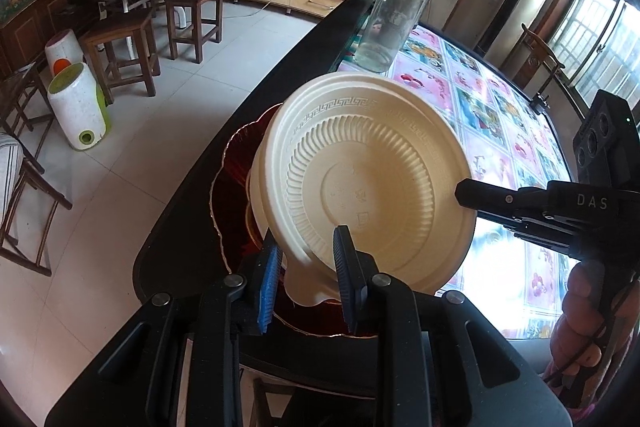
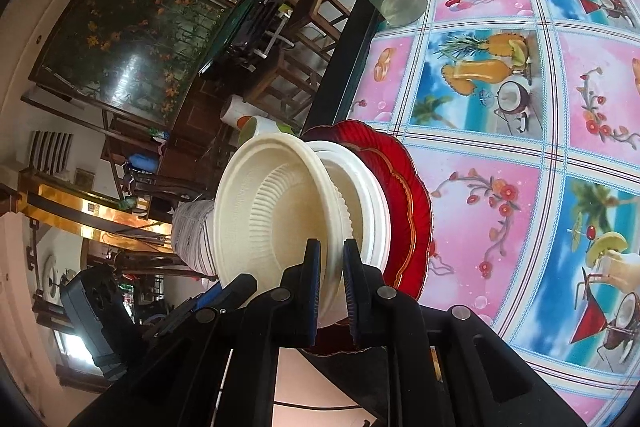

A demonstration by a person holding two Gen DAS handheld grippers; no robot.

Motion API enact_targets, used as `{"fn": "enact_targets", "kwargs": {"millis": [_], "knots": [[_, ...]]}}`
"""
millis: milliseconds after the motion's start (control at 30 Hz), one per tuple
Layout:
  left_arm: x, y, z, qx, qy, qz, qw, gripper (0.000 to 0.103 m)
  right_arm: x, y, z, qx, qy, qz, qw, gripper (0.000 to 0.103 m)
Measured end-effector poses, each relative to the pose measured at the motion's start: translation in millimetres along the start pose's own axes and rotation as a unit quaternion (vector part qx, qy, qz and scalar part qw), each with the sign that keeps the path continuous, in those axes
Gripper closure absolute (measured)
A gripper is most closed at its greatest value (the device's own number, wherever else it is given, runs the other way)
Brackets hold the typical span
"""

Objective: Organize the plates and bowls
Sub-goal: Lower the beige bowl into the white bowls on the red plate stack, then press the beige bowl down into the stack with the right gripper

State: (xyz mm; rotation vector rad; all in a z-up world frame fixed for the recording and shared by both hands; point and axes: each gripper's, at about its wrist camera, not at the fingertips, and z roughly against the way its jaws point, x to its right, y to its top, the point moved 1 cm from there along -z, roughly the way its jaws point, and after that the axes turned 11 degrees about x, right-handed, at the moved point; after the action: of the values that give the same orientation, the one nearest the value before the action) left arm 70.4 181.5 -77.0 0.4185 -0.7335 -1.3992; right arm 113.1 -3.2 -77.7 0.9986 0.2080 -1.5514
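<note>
- Left wrist view: left gripper (image 1: 308,281), jaws pinching the near rim of the cream bowl (image 1: 372,183); the bowl is tilted up, its ribbed inside facing the camera.
- Left wrist view: right gripper (image 1: 464,193) comes in from the right, touching the bowl's far rim; grip not legible here. A hand (image 1: 580,323) holds it.
- Left wrist view: white bowl (image 1: 256,187) beneath, seated on the red plate (image 1: 232,183) at the table (image 1: 240,131) edge; a clear bottle (image 1: 396,11) stands beyond.
- Right wrist view: right gripper (image 2: 332,287), jaws closed on the cream bowl (image 2: 272,211) at its rim and wall; the white bowl (image 2: 368,199) and red plate (image 2: 408,187) lie directly behind.
- Right wrist view: left gripper (image 2: 208,301) partly visible at lower left.
- Risk, judged: two opposed rim grips on thin plastic may flex or pop the bowl free; a skewed descent could jam the nesting or nudge the stack off the table edge.
</note>
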Motion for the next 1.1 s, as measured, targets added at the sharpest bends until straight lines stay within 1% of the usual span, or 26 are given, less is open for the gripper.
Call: {"fn": "enact_targets", "kwargs": {"millis": [133, 300, 600, 1000, 1067, 1100], "knots": [[1, -4, -5, 0.000, 0.021, -0.011, 0.9997, 0.080, -2, -2, -2, 0.003, -0.001, 0.006, 1.000, 0.089], [10, -8, -6, 0.011, 0.048, -0.038, 0.9981, 0.080, 2, -2, -6, -0.001, -0.005, 0.000, 1.000, 0.089], [18, -12, -6, 0.035, 0.098, -0.083, 0.9911, 0.078, 5, -2, -10, -0.003, -0.008, 0.000, 1.000, 0.089], [23, -12, -9, 0.038, 0.125, -0.110, 0.9853, 0.078, 7, -1, -18, -0.008, -0.016, -0.008, 1.000, 0.089], [23, -13, -8, 0.039, 0.131, -0.114, 0.9841, 0.077, 7, -1, -19, -0.007, -0.016, -0.009, 1.000, 0.089], [24, -12, -8, 0.042, 0.136, -0.117, 0.9828, 0.074, 7, -1, -19, -0.006, -0.016, -0.008, 1.000, 0.089]]}}
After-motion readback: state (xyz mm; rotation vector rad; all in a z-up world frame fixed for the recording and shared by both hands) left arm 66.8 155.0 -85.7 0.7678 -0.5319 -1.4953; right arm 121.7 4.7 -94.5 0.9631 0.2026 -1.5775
